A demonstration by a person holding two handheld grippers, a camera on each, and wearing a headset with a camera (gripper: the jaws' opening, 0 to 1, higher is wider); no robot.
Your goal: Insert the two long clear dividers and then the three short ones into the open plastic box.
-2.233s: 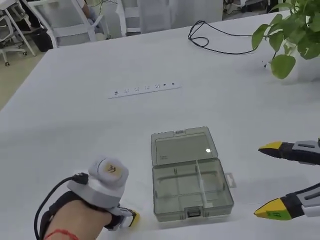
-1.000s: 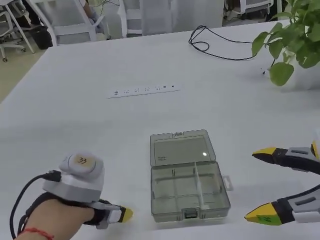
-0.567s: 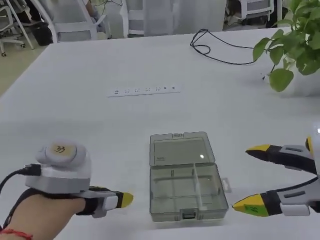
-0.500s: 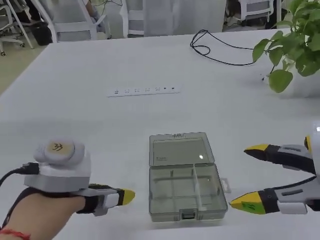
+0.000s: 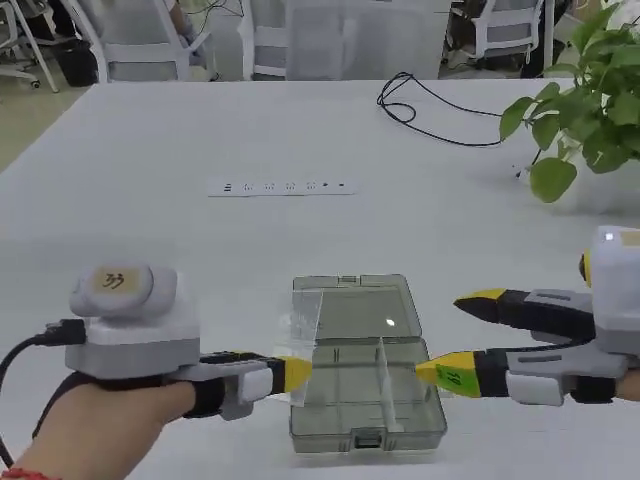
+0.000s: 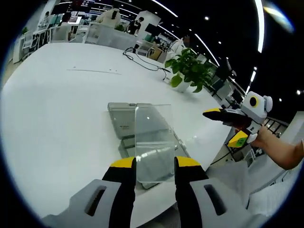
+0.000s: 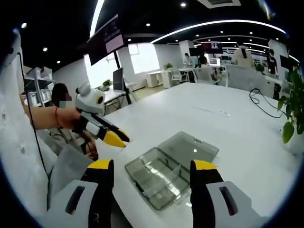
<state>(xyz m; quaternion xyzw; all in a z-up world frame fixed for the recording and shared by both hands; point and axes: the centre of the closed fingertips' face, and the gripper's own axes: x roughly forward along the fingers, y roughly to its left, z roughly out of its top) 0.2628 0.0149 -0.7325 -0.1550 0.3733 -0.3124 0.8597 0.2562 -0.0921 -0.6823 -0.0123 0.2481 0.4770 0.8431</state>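
The open clear grey plastic box (image 5: 330,405) lies on the white table near me, its lid (image 5: 360,312) flat behind it. A clear divider (image 5: 383,385) stands in the tray from front to back. My left gripper (image 5: 292,373) is at the box's left edge, shut on a clear divider sheet (image 6: 153,140) that stands up above the box (image 6: 124,126). My right gripper (image 5: 460,335) hovers open at the box's right side. Between its spread jaws, the right gripper view (image 7: 152,166) looks down on the box (image 7: 164,176), with the left gripper (image 7: 102,129) beyond it.
A white power strip (image 5: 283,187) lies mid-table. A black cable (image 5: 430,110) loops at the far edge. A leafy plant (image 5: 590,110) stands at the right. Office chairs stand behind the table.
Both grippers have closed in on the box: the left moved right to its left edge with a clear divider, and the right moved left to its right side.
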